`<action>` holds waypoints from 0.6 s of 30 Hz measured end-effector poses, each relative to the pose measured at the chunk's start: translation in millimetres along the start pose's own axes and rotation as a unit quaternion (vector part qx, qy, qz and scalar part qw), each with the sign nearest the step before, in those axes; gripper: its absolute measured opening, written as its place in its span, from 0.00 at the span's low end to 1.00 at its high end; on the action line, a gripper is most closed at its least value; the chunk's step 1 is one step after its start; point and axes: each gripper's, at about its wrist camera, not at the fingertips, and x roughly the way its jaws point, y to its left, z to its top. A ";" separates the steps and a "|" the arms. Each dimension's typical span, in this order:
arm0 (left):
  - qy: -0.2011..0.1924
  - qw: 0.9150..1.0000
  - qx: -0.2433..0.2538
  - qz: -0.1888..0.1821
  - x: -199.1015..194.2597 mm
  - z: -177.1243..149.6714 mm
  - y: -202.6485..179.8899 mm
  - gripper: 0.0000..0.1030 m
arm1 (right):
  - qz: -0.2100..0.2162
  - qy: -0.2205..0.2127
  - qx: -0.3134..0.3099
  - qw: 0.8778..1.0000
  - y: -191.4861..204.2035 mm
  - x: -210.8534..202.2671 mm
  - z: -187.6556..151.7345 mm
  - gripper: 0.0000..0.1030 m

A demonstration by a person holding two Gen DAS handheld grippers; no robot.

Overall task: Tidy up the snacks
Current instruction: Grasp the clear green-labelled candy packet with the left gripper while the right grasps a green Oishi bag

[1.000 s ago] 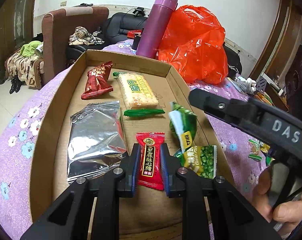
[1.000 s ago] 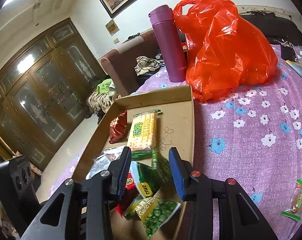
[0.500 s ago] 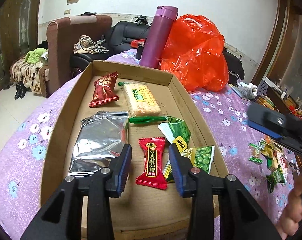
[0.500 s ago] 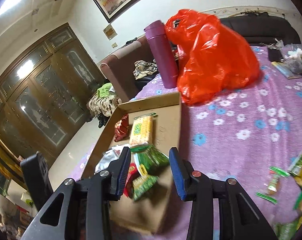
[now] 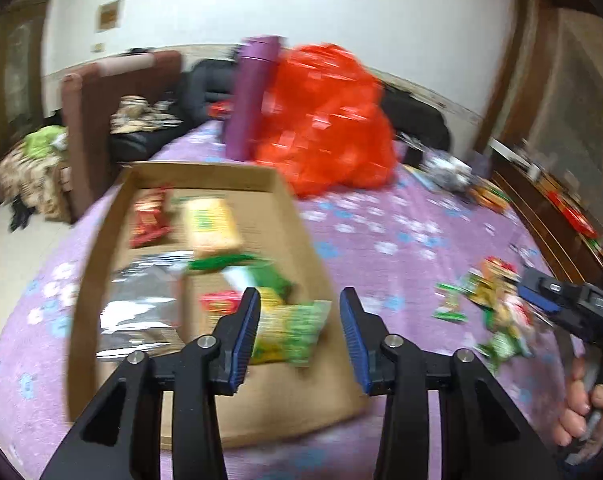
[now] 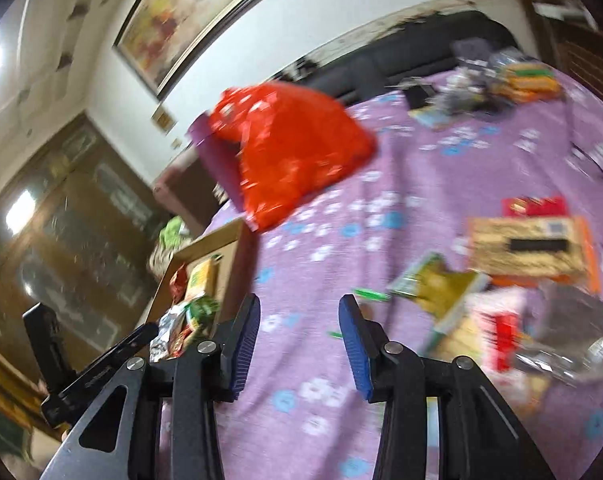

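Left wrist view first: your left gripper (image 5: 297,334) hangs over the near end of the cardboard tray (image 5: 289,208), jaws spread and just widened, nothing pinched; the green pea packet (image 5: 289,334) lies flat on the tray floor beneath them, with the silver pouch (image 5: 141,312) just beside it, and the cracker pack (image 5: 209,224) and red packet (image 5: 149,220) further in. Your right gripper (image 6: 299,342) is also parted and empty, its jaws just opened a little, over bare purple cloth (image 6: 325,392). The loose snack pile (image 6: 493,312) lies ahead to its right, well apart from the tray. Pick one packet at the pile's near edge, slow down so the view sharpens, and straddle it squarely before closing. Beyond stand the orange bag (image 6: 293,160) and purple flask (image 5: 253,96).
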 end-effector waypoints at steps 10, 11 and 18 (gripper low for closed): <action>0.135 0.985 0.068 -0.083 80.6 -0.9 -107.3 0.40 | 0.004 -0.002 0.070 0.998 -46.1 -3.9 4.0 0.46; 0.140 0.984 0.073 -0.082 87.9 0.6 -114.6 0.40 | 0.008 -0.003 0.073 0.997 -46.9 -4.7 4.2 0.46; 0.157 0.979 0.109 -0.066 128.0 1.4 -146.7 0.37 | 0.014 -0.009 0.089 0.996 -54.3 -10.8 4.3 0.46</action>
